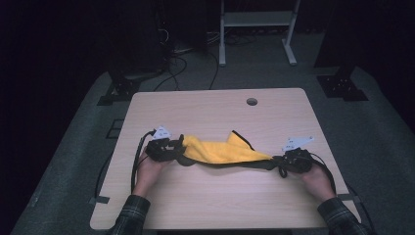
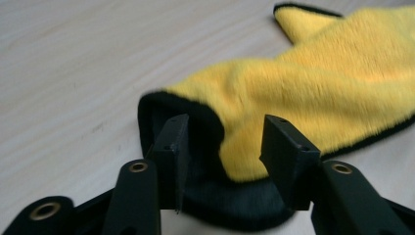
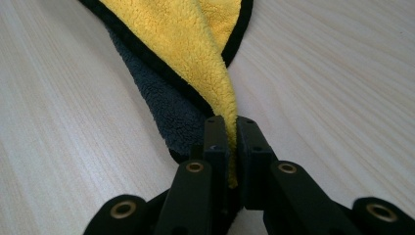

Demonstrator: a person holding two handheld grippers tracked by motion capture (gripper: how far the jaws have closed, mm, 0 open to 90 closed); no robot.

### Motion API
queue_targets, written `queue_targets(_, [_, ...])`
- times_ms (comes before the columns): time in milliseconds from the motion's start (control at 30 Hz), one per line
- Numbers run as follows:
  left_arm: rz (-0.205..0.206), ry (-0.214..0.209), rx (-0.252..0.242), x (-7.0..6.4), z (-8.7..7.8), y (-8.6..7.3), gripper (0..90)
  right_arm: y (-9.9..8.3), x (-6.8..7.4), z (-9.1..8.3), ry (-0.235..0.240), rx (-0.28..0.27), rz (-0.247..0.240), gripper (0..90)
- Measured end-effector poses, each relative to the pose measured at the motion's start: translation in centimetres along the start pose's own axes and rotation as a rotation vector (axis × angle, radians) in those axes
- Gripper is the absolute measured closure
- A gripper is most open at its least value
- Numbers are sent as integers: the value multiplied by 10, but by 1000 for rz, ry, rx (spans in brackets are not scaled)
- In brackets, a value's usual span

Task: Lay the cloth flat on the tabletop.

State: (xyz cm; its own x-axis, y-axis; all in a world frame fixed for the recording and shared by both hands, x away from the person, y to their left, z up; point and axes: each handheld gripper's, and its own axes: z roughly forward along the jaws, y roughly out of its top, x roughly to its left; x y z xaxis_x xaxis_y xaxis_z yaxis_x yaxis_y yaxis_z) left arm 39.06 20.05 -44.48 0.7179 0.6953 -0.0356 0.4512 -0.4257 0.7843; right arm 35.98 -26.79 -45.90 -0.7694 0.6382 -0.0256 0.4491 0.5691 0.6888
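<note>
A yellow cloth [image 1: 220, 151] with a black hem and a dark grey underside lies stretched across the middle of the wooden table [image 1: 205, 110]. At its left end my left gripper [image 1: 177, 151] stands open. In the left gripper view the jaws of that gripper [image 2: 227, 134] straddle the cloth's [image 2: 318, 83] folded corner, apart from it on both sides. My right gripper [image 1: 278, 162] holds the right end. In the right gripper view this gripper [image 3: 231, 125] is shut on a gathered corner of the cloth [image 3: 181, 49], yellow side up with grey beneath.
A round cable hole [image 1: 251, 101] sits near the table's far edge. Bare wood surrounds the cloth. Beyond the table stand a white frame [image 1: 257, 22] and dark stands with cables on the grey floor.
</note>
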Motion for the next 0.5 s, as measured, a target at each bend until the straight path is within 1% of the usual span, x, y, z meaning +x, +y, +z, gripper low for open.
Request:
queue_targets(33, [4,-7,17,-1,-1,-4,507,0,0,0,0,0,0,835])
queue_targets(67, [8,-6,22,-1,-1,-6,490,0,0,0,0,-1,-3,835])
queue_targets(133, [15,3,40,-2,3,-9,455,0,-1,1,3,0,-2,835])
queue_targets(167, [16,8,47,-2,4,-10,455,0,-1,1,3,0,-2,835])
queue_targets(300, [18,-13,80,-1,17,-11,448,0,-1,2,4,2,-3,835])
queue_targets(333, [24,-20,96,-3,23,-12,453,0,-1,1,5,1,-2,835])
queue_targets(367, [24,-20,96,-3,23,-12,459,0,-1,1,5,1,-2,835])
queue_targets(400, [34,-16,110,-4,26,-12,459,0,-1,1,5,1,-1,835])
queue_targets(433, [43,-7,107,-5,27,-12,492,0,-1,1,5,1,-2,835])
queue_targets(467, [46,-5,107,-6,27,-12,563,0,-1,1,3,1,-6,835])
queue_targets(500, [46,-8,106,-6,27,-11,563,0,-1,1,3,1,-6,835])
